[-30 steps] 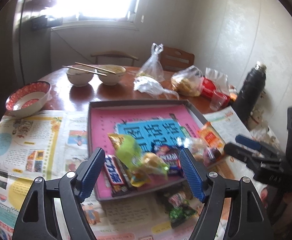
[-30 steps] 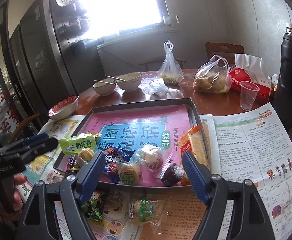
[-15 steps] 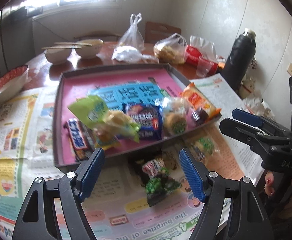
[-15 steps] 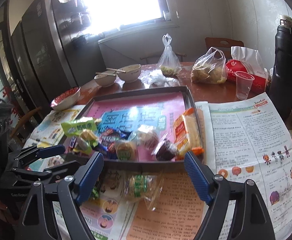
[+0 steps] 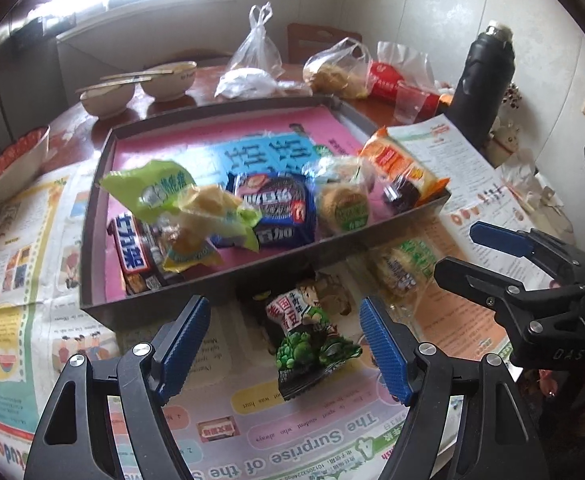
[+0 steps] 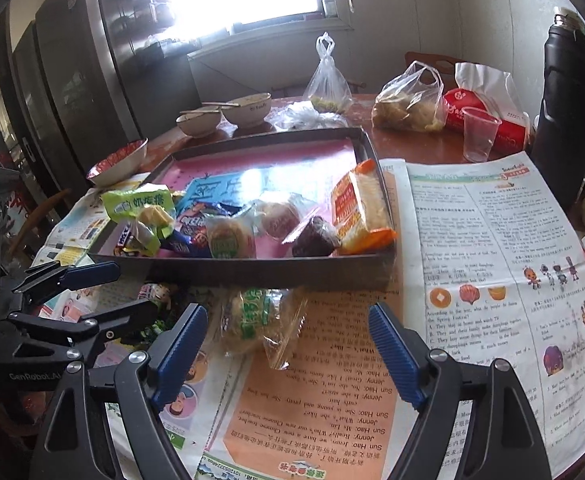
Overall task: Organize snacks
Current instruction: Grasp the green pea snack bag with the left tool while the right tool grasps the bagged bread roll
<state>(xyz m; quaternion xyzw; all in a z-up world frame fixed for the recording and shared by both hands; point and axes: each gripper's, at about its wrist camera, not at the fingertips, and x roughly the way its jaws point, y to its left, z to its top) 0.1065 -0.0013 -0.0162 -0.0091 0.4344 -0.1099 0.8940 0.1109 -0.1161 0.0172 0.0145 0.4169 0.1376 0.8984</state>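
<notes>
Step in hand: two loose snacks approached, both on newspaper just in front of tray.

Left gripper spread, empty, green pea packet framed between jaws.

Right gripper spread, empty, wrapped pastry ahead.

Next move judged: lowering onto packets, then closing.

Pea packet seen whole only in left view; in right view mostly hidden by left gripper.
</notes>
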